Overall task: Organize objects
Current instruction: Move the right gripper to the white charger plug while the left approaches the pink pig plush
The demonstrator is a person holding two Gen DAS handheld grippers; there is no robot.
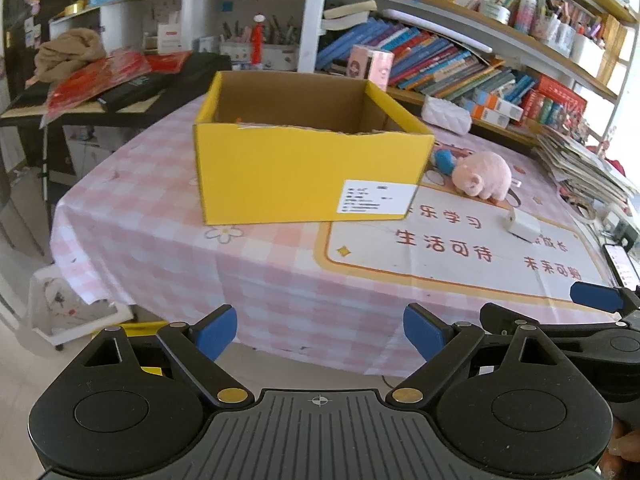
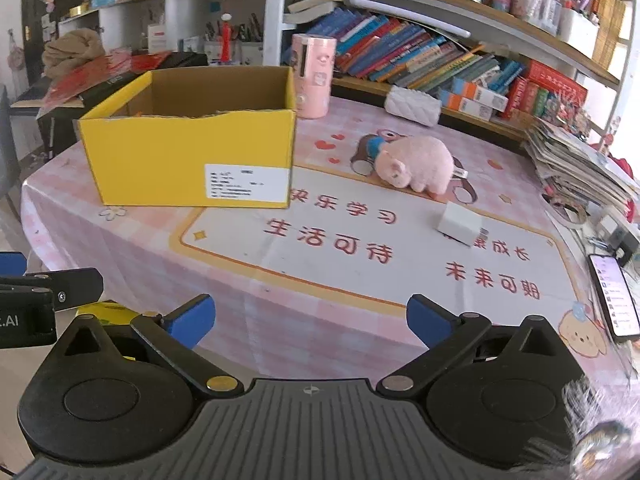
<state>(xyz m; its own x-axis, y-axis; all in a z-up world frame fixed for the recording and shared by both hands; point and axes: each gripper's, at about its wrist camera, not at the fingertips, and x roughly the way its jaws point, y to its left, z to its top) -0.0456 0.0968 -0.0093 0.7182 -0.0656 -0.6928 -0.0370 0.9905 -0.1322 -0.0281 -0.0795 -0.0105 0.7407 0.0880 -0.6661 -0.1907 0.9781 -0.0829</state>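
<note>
An open yellow cardboard box [image 1: 280,176] [image 2: 160,160] stands on the table with the pink checked cloth [image 1: 168,240] [image 2: 132,240]. To its right lies a pink plush pig [image 1: 482,174] [image 2: 416,168], and nearer me a small white charger block [image 1: 524,226] [image 2: 460,220]. A pink cylindrical tin [image 2: 314,76] stands behind the box. My left gripper [image 1: 320,332] hangs open over the table's near edge, nothing between its blue pads. My right gripper [image 2: 310,322] is open too, empty, short of the printed mat.
A phone [image 2: 614,296] lies at the table's right edge by a stack of papers [image 2: 576,164]. A white quilted pouch [image 2: 412,104] sits at the back. Bookshelves [image 2: 440,52] line the far side. A black side table [image 1: 100,96] with red bags stands at the left.
</note>
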